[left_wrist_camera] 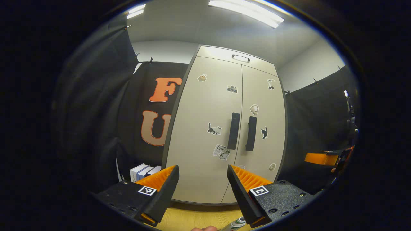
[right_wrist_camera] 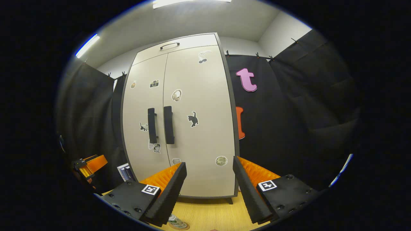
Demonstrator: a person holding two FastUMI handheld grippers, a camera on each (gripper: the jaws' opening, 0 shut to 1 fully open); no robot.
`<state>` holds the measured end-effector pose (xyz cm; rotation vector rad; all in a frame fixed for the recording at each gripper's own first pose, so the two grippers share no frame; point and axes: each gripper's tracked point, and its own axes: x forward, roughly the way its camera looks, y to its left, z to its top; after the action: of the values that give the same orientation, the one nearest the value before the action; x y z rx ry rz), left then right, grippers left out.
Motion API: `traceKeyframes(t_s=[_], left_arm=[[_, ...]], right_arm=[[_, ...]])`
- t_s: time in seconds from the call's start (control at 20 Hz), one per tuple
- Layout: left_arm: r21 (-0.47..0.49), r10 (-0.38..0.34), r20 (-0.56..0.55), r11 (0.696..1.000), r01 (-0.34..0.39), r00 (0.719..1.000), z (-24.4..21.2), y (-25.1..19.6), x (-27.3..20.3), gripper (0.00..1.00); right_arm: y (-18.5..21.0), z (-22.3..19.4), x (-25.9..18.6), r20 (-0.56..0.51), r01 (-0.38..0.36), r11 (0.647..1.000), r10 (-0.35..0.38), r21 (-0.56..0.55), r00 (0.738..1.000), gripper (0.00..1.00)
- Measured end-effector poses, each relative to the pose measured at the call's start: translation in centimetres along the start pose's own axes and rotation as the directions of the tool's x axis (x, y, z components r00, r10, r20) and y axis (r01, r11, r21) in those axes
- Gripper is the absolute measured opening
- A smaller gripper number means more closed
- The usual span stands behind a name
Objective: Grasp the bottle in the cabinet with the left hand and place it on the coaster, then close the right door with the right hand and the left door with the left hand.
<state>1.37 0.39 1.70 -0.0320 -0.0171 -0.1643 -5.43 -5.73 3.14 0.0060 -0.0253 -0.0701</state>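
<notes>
Beige cabinet (left_wrist_camera: 179, 160) stood with both doors flush: left door (left_wrist_camera: 205, 106) and right door (left_wrist_camera: 265, 154) met along the centre seam, and the two dark handles (left_wrist_camera: 233, 130) sat side by side.

The left gripper (left_wrist_camera: 203, 192) was wide apart with nothing between its fingers. It pointed at the lower part of the left door, well short of it. The right gripper (right_wrist_camera: 208, 192) was just as wide and just as empty, and it faced the lower part of the right door.

We found the bottle (left_wrist_camera: 236, 223) at the very bottom edge of the left gripper view, low on the wooden table (left_wrist_camera: 192, 215) and just beneath that gripper's right-hand finger. In the right gripper view its top showed under the left-hand finger, resting on the round coaster (right_wrist_camera: 179, 226).

That put the bottle down and between the two grippers, close in front of both and well apart from the cabinet. We saw only its top, so we judged its long axis to be upright. We could not say which hand was nearer.

We judged that all three steps looked done: the bottle was out and on the coaster, and both doors were closed. Any next move would have been a retreat, and it turned on the bottle sitting right below the fingers. Dropping either gripper low could have clipped it.

Some boxes (left_wrist_camera: 141, 171) stood to the left of the cabinet.
</notes>
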Motion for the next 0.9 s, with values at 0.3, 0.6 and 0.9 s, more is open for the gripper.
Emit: traceKeyframes(t_s=[0.3,0.6,0.9], left_arm=[[-0.014,-0.004,-0.005,1.0,0.003,1.0,-0.2,-0.3,-0.3,0.91],[-0.021,-0.018,-0.005,1.0,0.018,1.0,-0.2,-0.6,-0.6,0.91],[-0.019,-0.017,0.002,1.0,0.017,1.0,0.0,-0.8,-1.4,0.9]], right_arm=[[-0.1,0.1,-0.7,0.003,0.003,1.0,-0.003,-0.011,1.0,0.96],[0.3,0.2,-1.1,0.014,-0.004,1.0,0.004,-0.002,1.0,0.96],[0.5,0.3,-1.6,0.009,-0.005,1.0,0.005,0.0,1.0,0.96]])
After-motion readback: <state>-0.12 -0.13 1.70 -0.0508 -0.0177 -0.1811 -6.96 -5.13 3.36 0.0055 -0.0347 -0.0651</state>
